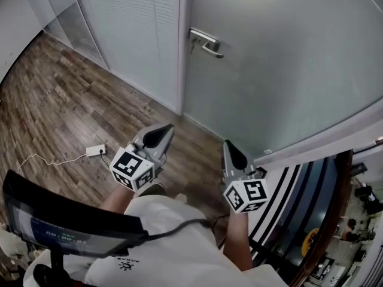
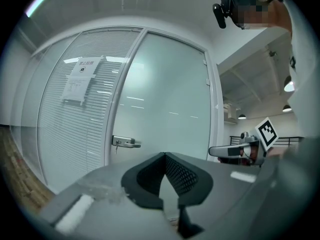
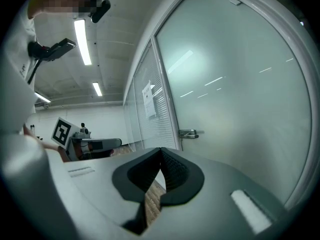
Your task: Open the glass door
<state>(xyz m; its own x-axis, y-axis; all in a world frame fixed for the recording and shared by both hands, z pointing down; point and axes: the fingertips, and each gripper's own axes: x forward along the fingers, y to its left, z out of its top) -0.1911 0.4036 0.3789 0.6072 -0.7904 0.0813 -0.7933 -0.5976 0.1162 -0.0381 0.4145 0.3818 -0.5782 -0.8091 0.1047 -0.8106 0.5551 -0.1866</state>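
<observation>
- My left gripper (image 1: 163,131) has its jaws pressed together, holding nothing.
- My right gripper (image 1: 230,147) is closed the same way, also empty.
- The frosted glass door (image 1: 287,64) stands shut ahead at twelve o'clock.
- Its metal handle (image 1: 206,42) is well apart from both grippers.

light: ceiling strips (image 3: 82,41) | glare: glass door (image 3: 235,104) | edges: fisheye, vignetted

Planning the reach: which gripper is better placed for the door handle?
Probably the right gripper: the door handle lies nearly straight ahead of it; the left gripper points further off it.
</observation>
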